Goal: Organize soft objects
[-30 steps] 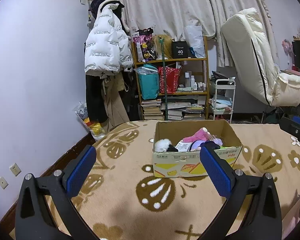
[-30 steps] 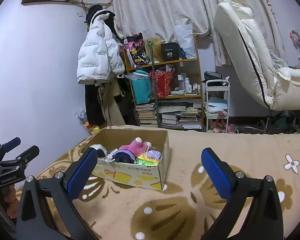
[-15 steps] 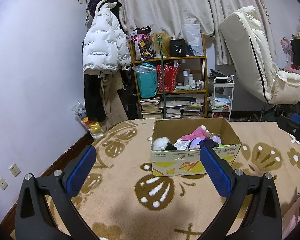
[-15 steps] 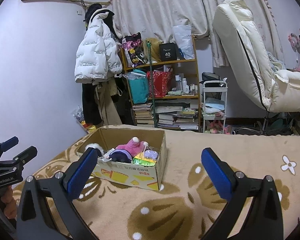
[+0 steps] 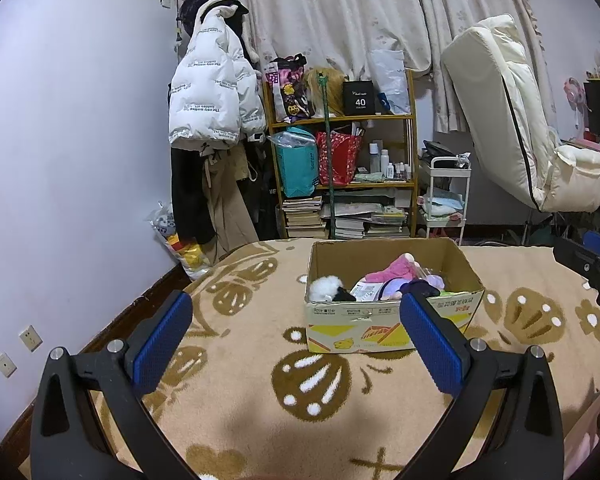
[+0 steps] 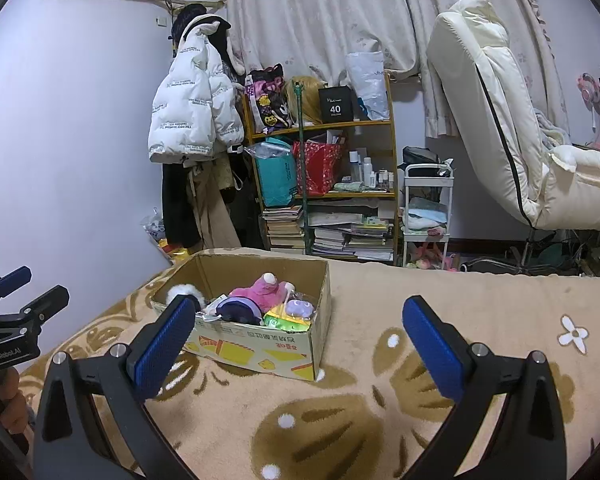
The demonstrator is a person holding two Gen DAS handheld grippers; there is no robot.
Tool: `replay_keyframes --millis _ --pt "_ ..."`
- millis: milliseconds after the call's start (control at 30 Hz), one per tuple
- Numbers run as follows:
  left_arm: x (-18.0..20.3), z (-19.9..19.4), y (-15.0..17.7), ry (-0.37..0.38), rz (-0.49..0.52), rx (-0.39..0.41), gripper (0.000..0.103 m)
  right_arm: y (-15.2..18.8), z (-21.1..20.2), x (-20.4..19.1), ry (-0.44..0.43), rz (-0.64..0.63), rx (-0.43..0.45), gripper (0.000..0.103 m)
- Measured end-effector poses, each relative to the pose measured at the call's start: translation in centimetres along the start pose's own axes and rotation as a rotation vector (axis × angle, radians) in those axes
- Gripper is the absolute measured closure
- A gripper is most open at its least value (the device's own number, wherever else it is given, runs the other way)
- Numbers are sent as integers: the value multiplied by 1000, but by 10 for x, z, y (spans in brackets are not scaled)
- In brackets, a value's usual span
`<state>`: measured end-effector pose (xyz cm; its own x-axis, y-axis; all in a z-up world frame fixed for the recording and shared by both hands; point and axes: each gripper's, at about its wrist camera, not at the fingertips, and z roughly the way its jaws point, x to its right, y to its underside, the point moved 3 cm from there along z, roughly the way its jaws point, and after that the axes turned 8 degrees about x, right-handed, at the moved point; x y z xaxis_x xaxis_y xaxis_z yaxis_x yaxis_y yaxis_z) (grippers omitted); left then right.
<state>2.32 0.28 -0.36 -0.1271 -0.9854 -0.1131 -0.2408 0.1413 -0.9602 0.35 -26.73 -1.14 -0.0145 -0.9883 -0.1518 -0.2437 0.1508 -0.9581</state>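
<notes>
Surface: patterned blanket [image 5: 260, 380], on which everything is set.
Box [image 5: 392, 322]: soft toys [image 6: 260, 292] are gathered inside, kept together.
Left gripper [image 5: 296, 336]: jaws spread wide, nothing held.
Right gripper [image 6: 300, 340]: jaws wide, empty, aimed beside box.

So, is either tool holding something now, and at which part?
Nothing is held. The left tool and the right tool are both open and empty, above the blanket, short of the cardboard box.
</notes>
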Motion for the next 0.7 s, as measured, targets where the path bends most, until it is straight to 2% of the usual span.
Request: replay_keyframes --millis 700 --pt "2 -4 -1 7 13 -3 1 -1 -1 3 -10 -4 0 0"
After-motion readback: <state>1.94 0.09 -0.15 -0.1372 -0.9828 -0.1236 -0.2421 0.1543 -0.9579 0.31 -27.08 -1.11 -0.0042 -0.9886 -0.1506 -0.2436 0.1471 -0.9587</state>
